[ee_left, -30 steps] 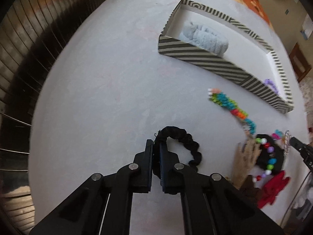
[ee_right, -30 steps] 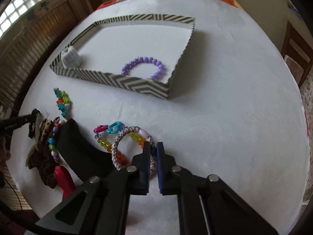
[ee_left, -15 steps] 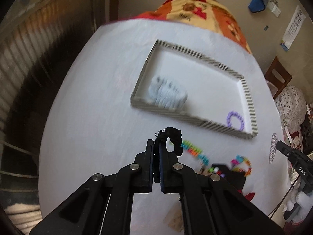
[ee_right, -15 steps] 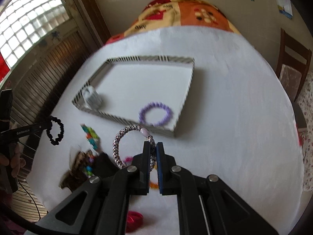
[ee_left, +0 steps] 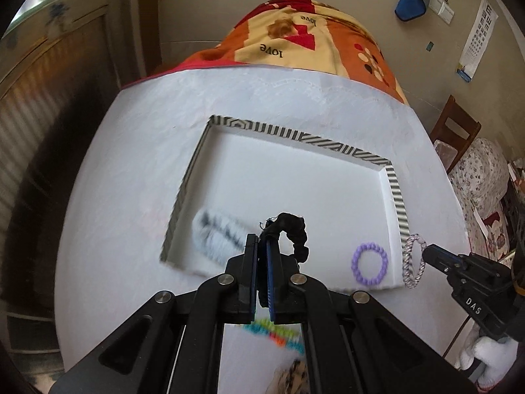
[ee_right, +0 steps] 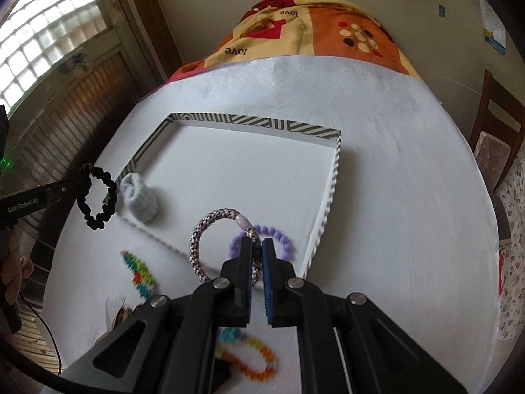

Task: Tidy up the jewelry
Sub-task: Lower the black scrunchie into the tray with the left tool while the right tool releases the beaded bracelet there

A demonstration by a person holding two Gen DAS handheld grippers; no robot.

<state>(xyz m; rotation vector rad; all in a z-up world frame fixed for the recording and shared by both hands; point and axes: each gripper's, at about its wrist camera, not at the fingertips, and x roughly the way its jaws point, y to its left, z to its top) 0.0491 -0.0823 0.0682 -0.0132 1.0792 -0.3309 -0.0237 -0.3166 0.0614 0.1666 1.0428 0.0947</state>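
Above the white tablecloth, two pieces of jewelry are held clear of the surface. The left gripper has its jaws clamped on a black scrunchie, which curls up and to the right of the fingertips over the near part of the striped tray. From the right wrist view, the same scrunchie hangs as an open loop just outside the tray's left wall, near a pale blue rolled cloth lying in the tray's near left corner.

The right gripper has its jaws closed on a speckled woven bracelet (one pale lilac bead is set in its band), with the loop standing up and to the left of the fingertips over the tray's near edge. A purple bead bracelet lies flat inside the tray near its near right corner, partly behind the gripper.

On the cloth in front of the tray lie a multicoloured bead strand and an orange-and-yellow bead bracelet; both are blurred. A patterned orange blanket covers the far end beyond the cloth.
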